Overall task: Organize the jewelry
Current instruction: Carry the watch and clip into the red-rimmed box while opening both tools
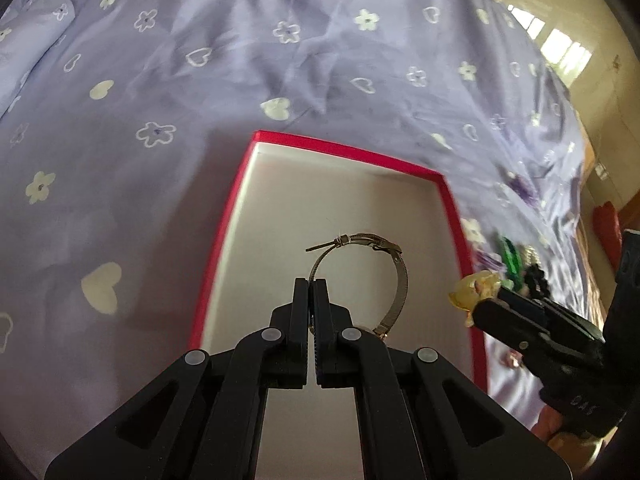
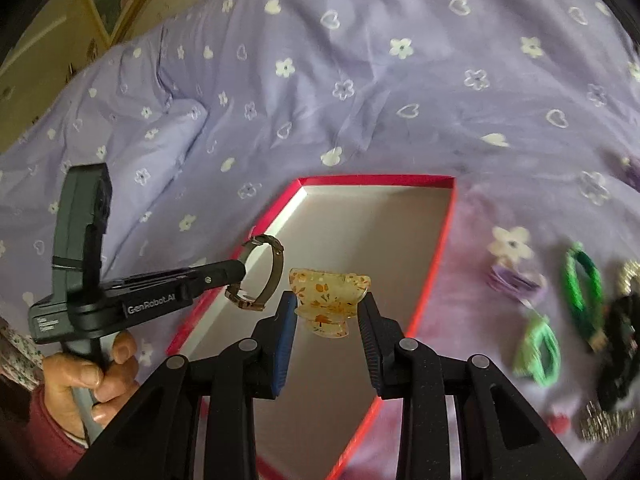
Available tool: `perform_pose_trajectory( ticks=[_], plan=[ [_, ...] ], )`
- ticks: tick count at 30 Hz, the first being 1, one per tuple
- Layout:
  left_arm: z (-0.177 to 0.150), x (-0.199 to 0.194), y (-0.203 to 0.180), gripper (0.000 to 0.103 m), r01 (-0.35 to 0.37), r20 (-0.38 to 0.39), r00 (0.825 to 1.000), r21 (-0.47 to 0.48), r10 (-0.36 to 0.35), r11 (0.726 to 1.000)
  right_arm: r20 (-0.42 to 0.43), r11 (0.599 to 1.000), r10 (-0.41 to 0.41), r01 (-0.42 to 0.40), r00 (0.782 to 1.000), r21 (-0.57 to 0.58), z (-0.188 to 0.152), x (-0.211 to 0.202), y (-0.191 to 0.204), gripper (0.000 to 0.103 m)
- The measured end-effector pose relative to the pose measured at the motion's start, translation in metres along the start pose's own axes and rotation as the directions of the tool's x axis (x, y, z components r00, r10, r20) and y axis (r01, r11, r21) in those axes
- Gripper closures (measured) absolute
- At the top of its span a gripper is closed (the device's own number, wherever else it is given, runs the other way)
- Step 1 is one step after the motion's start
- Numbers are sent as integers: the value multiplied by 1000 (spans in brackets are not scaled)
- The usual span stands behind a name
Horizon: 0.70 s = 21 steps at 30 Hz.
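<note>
A red-rimmed box (image 1: 352, 148) with a pale inside lies open on the bed; it also shows in the right wrist view (image 2: 448, 224). My left gripper (image 1: 310, 284) is shut on a metal-band watch (image 1: 394, 276) and holds it above the box; the watch also shows in the right wrist view (image 2: 272, 268). My right gripper (image 2: 328, 304) is shut on a translucent yellow hair claw (image 2: 328, 296) over the box's right side; the claw also shows in the left wrist view (image 1: 476, 288).
The bed has a lilac sheet (image 2: 360, 100) with white flowers and hearts. To the right of the box lie a purple hair tie (image 2: 516, 280), green hair ties (image 2: 582, 288), dark and glittery pieces (image 2: 616, 360). A pillow (image 2: 132, 148) lies at the far left.
</note>
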<state>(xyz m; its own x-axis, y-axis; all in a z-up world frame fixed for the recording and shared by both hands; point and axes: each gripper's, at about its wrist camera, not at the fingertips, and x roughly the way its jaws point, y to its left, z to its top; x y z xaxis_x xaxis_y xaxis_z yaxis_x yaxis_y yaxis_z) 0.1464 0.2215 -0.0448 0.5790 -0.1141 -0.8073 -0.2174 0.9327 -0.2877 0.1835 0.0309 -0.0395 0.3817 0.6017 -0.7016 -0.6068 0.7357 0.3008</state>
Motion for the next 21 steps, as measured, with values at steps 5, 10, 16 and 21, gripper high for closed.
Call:
perform_pose_trajectory(
  ticks=[5, 10, 16, 21],
  plan=[
    [9, 21, 5, 102, -31, -22, 999, -3, 31, 1000, -70, 999, -23, 21, 997, -28, 9, 34, -1, 71],
    [12, 38, 8, 102, -57, -49, 997, 1, 57, 998, -118, 997, -50, 42, 992, -64, 11, 50, 0, 71],
    [13, 43, 7, 101, -77, -67, 995, 11, 77, 997, -151, 995, -61, 49, 987, -82, 10, 59, -2, 71],
    [16, 46, 3, 101, -99, -76, 992, 30, 101, 995, -159, 995, -62, 48, 985, -91, 12, 61, -2, 69]
  ],
)
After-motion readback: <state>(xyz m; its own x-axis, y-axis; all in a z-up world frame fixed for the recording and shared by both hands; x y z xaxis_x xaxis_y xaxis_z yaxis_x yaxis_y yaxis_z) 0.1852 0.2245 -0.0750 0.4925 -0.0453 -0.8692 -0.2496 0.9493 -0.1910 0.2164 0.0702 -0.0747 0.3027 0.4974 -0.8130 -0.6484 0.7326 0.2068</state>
